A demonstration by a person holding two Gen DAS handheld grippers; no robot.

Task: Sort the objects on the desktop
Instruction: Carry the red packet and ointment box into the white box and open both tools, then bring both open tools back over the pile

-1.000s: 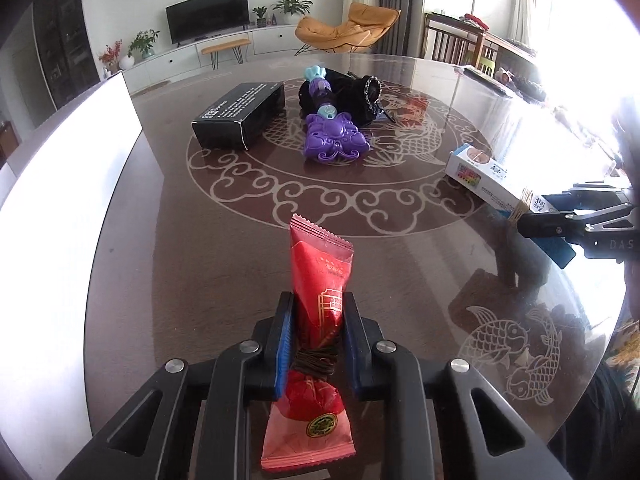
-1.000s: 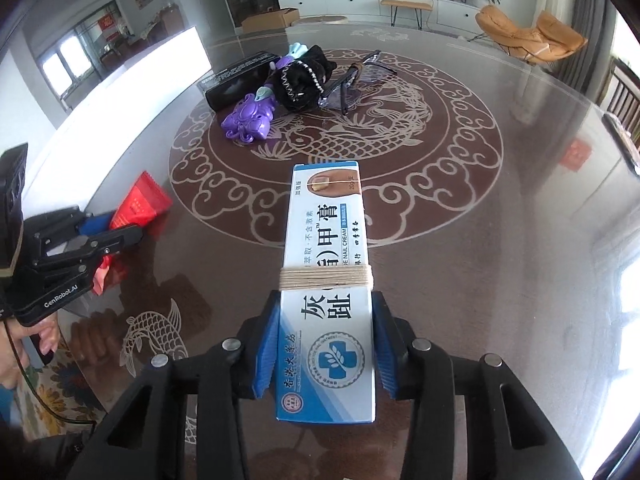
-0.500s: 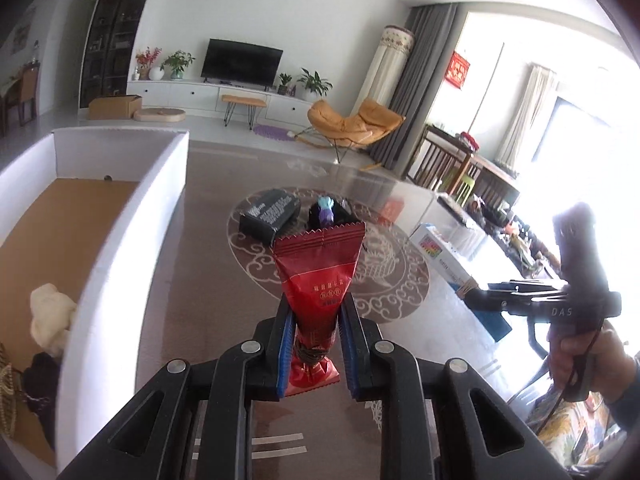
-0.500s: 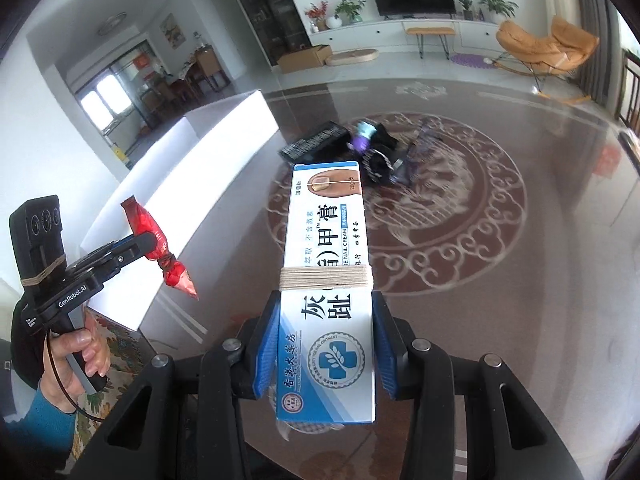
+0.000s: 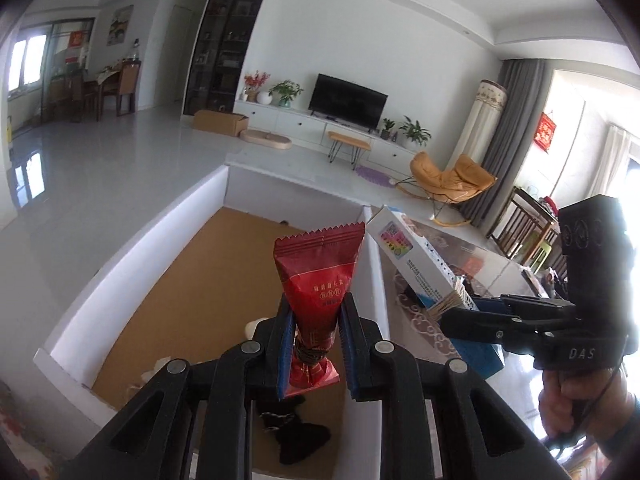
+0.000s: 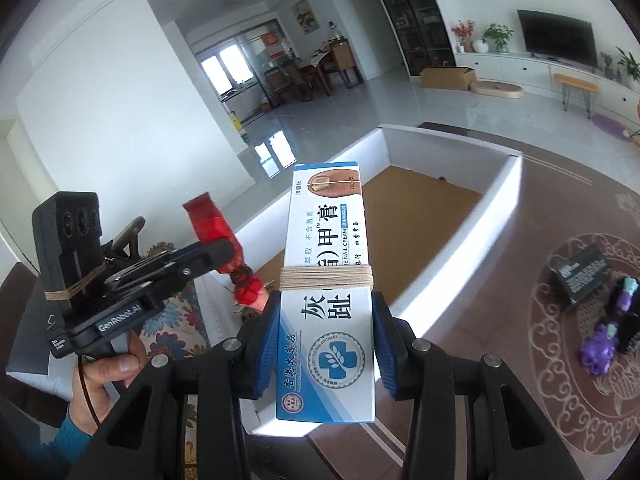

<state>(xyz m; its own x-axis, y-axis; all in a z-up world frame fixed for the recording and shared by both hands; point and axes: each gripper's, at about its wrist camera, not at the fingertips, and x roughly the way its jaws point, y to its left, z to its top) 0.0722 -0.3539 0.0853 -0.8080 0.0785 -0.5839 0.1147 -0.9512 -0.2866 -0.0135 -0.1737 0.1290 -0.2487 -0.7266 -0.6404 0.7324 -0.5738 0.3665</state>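
Note:
My left gripper is shut on a red snack packet, held up over the open white storage box with its brown floor. My right gripper is shut on a white and blue nail cream box wrapped with twine, raised beside the same storage box. In the left wrist view the right gripper carries the cream box just right of the box wall. The right wrist view shows the left gripper with the red packet at the left.
A dark item and a pale soft item lie inside the storage box. On the brown patterned table remain a black carton, a purple toy and a black item. A person's hands grip both handles.
Both grippers have risen from the table and swung left toward the white storage box, still holding their items. The left one now hangs over the box interior.

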